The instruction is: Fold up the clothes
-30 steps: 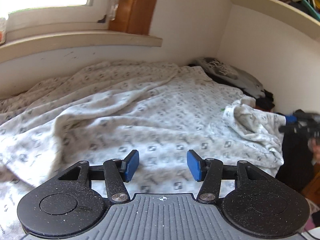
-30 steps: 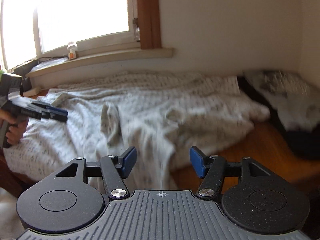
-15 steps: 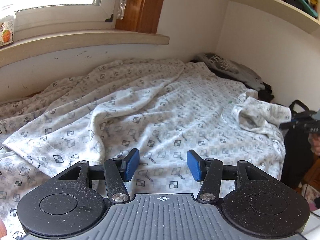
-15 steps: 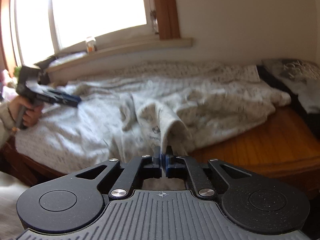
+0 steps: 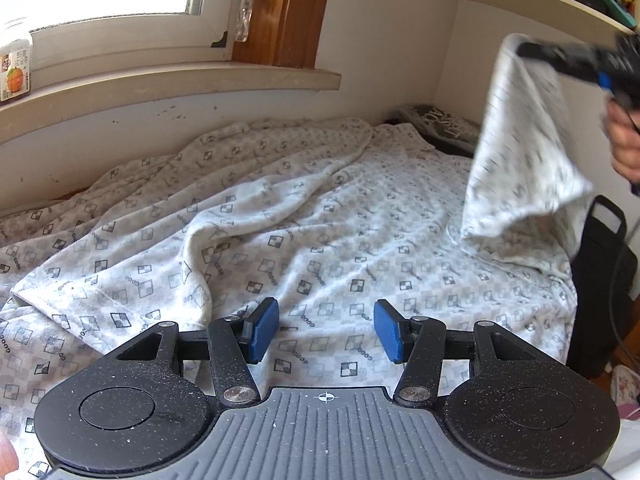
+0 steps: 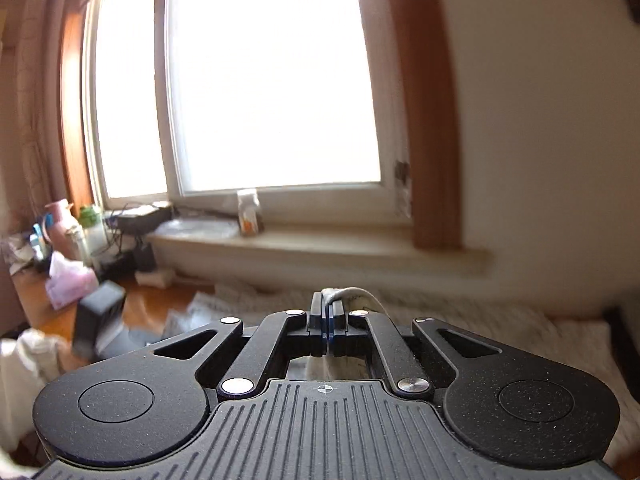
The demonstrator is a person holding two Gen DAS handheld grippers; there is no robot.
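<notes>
A bed (image 5: 400,360) set beneath a window sill (image 5: 160,84) is covered by one large patterned white cloth (image 5: 280,232), spread out and still rumpled, with no fold yet made in it. One corner of the cloth (image 5: 520,140) is held raised at the right, pinched between the closed fingers of the right gripper (image 6: 328,322); a strip of the fabric is seen caught between its pads. The left gripper (image 5: 326,330) is held low over the near edge with its blue pads (image 5: 262,330) apart and nothing between them. The task is judged barely begun: every fold remains to be made. One further dark printed garment (image 5: 444,124) is seen at the far end. Two grippers and one jar (image 5: 16,66) on the sill are counted.
</notes>
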